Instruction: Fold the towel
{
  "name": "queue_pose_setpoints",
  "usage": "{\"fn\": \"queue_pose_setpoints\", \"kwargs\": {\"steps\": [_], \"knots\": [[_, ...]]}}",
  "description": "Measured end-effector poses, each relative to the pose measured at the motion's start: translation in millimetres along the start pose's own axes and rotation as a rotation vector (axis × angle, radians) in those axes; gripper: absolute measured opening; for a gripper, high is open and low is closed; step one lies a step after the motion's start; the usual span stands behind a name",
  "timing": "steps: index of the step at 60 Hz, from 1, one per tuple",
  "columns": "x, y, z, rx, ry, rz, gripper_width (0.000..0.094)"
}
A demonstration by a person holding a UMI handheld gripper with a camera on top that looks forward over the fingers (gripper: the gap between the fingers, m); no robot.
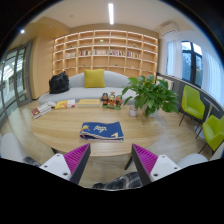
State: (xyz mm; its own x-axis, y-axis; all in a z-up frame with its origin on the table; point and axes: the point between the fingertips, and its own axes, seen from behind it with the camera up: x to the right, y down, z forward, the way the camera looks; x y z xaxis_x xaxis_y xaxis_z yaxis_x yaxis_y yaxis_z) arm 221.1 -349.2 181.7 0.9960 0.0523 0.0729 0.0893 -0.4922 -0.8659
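Gripper view showed the gripper [110,160] spread open, empty, above the table [60,132]; beyond lay the folded blue towel [102,130], long axis crosswise.

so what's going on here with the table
A handheld tool hovers open over a light wooden table, holding nothing. A folded blue patterned towel lies just ahead of its fingers, untouched. A leafy green potted plant stands beyond, with a pale sofa with a yellow cushion and wooden bookshelves behind.
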Motion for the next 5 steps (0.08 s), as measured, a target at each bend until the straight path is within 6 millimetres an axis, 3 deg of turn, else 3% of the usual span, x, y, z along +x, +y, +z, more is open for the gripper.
{"fn": "queue_pose_setpoints", "kwargs": {"steps": [5], "knots": [[-1.9, -1.0, -7.6, 0.004, 0.001, -0.01, 0.0849]]}}
